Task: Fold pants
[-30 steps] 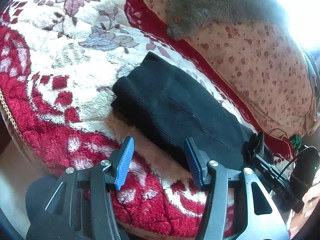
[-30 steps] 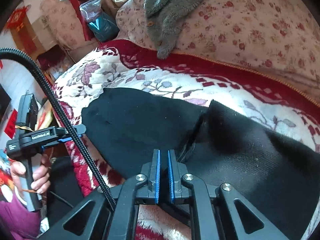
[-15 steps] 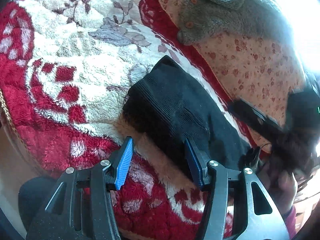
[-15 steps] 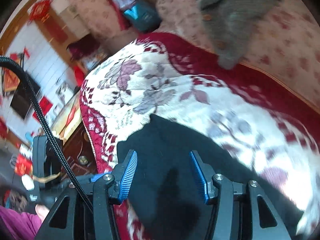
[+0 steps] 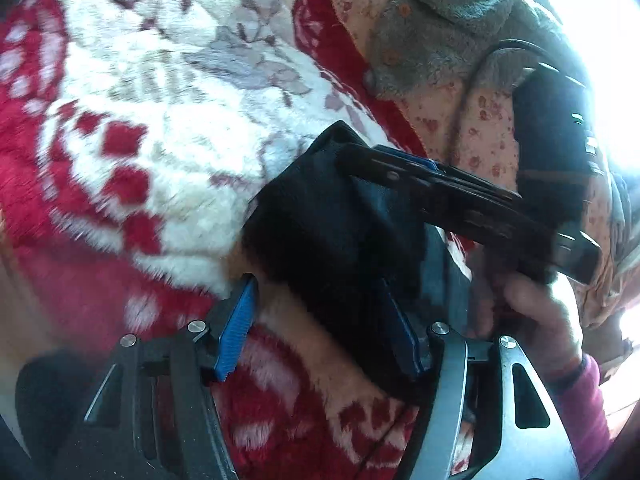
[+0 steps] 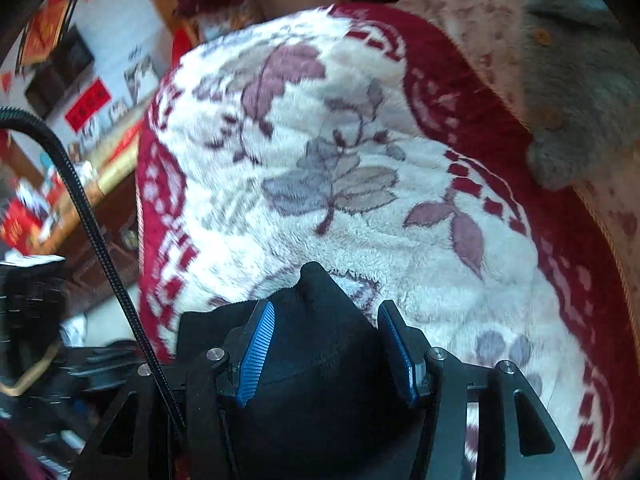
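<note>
The black pants [image 5: 332,232] lie folded into a short thick bundle on the red and white floral blanket [image 5: 160,128]. My left gripper [image 5: 320,320] is open, its blue pads either side of the bundle's near end. My right gripper [image 5: 384,168] reaches over the bundle from the right in the left wrist view. In the right wrist view the right gripper [image 6: 326,344] is open and the folded black pants [image 6: 316,320] sit between its pads, just below them.
A grey fleece garment [image 5: 448,40] lies on the flowered quilt [image 5: 492,128] behind the blanket. The blanket's left edge [image 6: 148,216] drops to a wooden cabinet and room clutter. A black cable [image 6: 88,216] hangs at the left.
The right gripper let go of the pants and opened, then moved left over the folded bundle. The left gripper moved closer to the bundle's near end, still open.
</note>
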`<action>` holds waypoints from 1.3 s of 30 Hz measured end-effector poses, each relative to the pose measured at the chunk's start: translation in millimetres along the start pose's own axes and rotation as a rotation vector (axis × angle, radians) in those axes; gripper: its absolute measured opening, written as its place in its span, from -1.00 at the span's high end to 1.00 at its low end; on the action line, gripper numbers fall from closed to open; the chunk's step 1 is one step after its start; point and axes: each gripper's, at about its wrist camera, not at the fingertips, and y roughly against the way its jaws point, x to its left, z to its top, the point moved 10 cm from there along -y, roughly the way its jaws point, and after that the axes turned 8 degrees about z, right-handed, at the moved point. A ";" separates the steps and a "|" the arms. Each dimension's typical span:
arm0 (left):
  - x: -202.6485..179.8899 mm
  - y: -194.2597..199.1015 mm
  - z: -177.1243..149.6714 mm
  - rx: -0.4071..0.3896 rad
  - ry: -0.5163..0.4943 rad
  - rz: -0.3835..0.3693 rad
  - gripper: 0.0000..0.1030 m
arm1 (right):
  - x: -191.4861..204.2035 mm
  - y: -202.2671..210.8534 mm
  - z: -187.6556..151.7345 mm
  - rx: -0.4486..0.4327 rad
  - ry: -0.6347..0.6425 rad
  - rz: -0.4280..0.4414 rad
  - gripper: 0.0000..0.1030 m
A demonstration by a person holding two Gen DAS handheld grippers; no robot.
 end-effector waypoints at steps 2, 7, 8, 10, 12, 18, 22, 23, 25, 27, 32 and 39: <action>1.4 4.4 -0.3 -0.024 -0.001 0.026 -0.29 | 1.2 -6.4 0.6 0.023 0.025 -0.006 -0.01; 1.3 -9.7 3.8 -0.025 -0.028 0.043 -0.32 | -5.2 -21.7 -3.3 0.087 0.018 -0.010 0.00; 1.0 -11.3 5.2 -0.023 -0.027 0.045 -0.34 | -4.8 -22.2 -2.9 0.084 0.021 -0.012 0.04; -0.9 -14.9 10.0 -0.024 -0.017 0.032 -0.41 | -5.1 -22.0 -3.3 0.074 0.025 -0.020 0.16; -1.4 -16.5 14.1 -0.032 0.000 0.017 -0.43 | -6.8 -19.8 -3.1 0.059 0.035 -0.038 0.34; -16.7 -16.4 15.4 -0.057 -0.083 -0.028 0.55 | -0.8 0.3 -1.2 -0.013 0.030 -0.043 0.72; -32.4 8.9 19.3 -0.108 -0.103 -0.083 0.62 | 11.4 40.8 4.8 -0.132 0.013 -0.026 0.73; -39.1 16.2 19.7 -0.124 -0.121 -0.088 0.63 | 13.5 56.3 5.9 -0.171 -0.005 -0.014 0.73; -56.4 32.2 18.8 -0.160 -0.165 -0.105 0.64 | 17.1 84.0 5.9 -0.240 -0.035 0.002 0.73; -76.9 47.8 15.5 -0.189 -0.212 -0.130 0.64 | 20.6 117.4 2.1 -0.315 -0.068 0.013 0.73; -141.0 76.4 -8.7 -0.211 -0.340 -0.220 0.65 | 17.8 193.0 -28.5 -0.474 -0.170 0.030 0.73; -217.7 75.1 -67.8 -0.156 -0.508 -0.287 0.65 | -0.5 271.3 -104.8 -0.631 -0.316 0.011 0.73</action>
